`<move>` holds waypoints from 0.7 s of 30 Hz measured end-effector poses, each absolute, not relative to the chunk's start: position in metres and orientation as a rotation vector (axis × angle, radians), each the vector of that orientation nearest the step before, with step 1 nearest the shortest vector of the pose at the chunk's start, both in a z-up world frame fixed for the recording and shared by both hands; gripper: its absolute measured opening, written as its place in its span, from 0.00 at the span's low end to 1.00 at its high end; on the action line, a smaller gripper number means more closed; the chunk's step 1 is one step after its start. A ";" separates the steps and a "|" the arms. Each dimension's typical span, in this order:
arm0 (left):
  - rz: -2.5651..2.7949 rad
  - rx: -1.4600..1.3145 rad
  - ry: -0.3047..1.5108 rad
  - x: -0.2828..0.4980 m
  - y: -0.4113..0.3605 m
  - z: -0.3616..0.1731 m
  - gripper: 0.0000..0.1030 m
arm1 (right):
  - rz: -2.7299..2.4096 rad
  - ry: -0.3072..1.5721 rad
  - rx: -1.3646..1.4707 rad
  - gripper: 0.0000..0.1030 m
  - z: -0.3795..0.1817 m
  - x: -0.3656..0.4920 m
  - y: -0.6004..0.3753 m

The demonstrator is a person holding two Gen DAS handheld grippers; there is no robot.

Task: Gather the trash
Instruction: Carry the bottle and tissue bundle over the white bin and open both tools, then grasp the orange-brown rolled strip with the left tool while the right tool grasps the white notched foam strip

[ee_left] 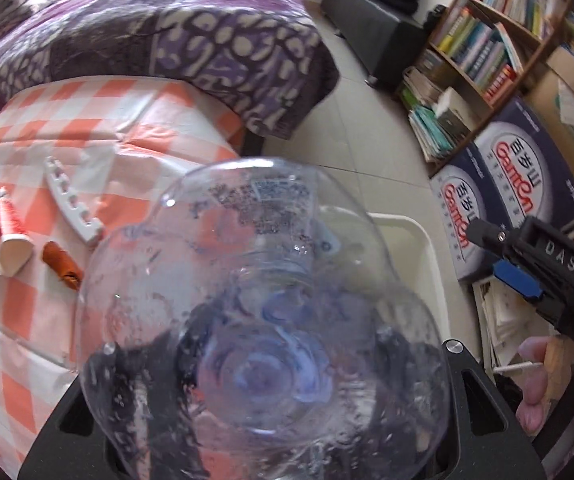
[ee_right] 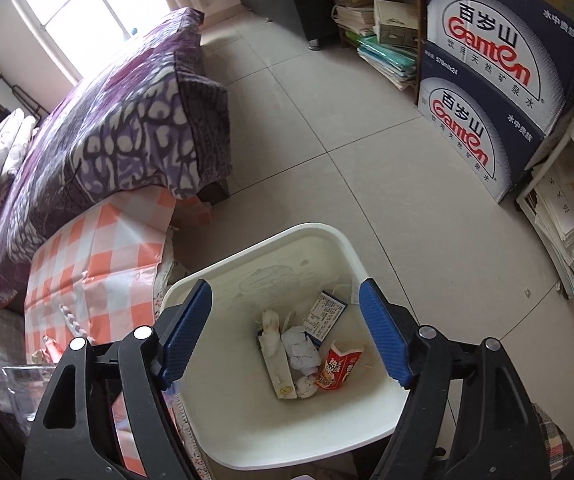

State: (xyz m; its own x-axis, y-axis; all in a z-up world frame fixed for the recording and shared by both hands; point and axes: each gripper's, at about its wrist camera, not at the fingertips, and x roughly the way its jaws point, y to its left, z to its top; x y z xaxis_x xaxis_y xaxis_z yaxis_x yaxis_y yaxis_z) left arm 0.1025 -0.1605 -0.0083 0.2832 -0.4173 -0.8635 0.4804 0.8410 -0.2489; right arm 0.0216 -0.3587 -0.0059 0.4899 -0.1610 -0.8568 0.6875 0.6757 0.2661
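Observation:
A clear plastic bottle (ee_left: 255, 320) fills the left wrist view, its base toward the camera, and my left gripper (ee_left: 267, 368) is shut on it; the dark fingers show only through the plastic. My right gripper (ee_right: 285, 332) stands open with nothing between its blue pads, directly above the white bin (ee_right: 247, 264). In the bin lie a red carton (ee_right: 339, 364), crumpled paper (ee_right: 301, 346), a blue box (ee_right: 323, 314) and a pale box (ee_right: 277, 364). On the orange-checked table (ee_left: 47, 128) are paper cups (ee_left: 11, 248), an orange wrapper (ee_left: 61, 264) and a white toothed plastic strip (ee_left: 71, 200).
A bed with a purple blanket (ee_right: 119, 120) stands behind the table. Stacked Ganten water boxes (ee_right: 487, 92) and a bookshelf (ee_left: 487, 40) with piled books line the right side. Tiled floor (ee_right: 347, 160) lies between bed and boxes. A person's hand (ee_left: 535, 380) holds the right gripper.

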 end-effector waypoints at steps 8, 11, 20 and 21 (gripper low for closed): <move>-0.770 0.026 1.213 0.099 -0.184 -0.016 0.62 | -0.586 0.914 0.715 0.75 -0.011 0.010 -0.381; -0.729 0.038 1.205 0.104 -0.180 -0.016 0.63 | -0.592 0.891 0.748 0.78 -0.009 0.008 -0.387; -0.437 0.114 1.124 0.119 -0.135 -0.012 0.72 | -0.548 0.890 0.742 0.88 -0.008 0.025 -0.367; -0.395 0.119 1.118 0.123 -0.127 -0.013 0.72 | -0.542 0.894 0.740 0.88 -0.008 0.028 -0.363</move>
State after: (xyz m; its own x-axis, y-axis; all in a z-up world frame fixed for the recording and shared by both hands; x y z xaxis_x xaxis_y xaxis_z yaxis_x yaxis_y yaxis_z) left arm 0.1232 -0.1271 -0.0131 0.3763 -0.2489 -0.8924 0.3666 0.9246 -0.1033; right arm 0.0276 -0.3633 -0.0084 0.5242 -0.1173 -0.8435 0.6932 0.6341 0.3426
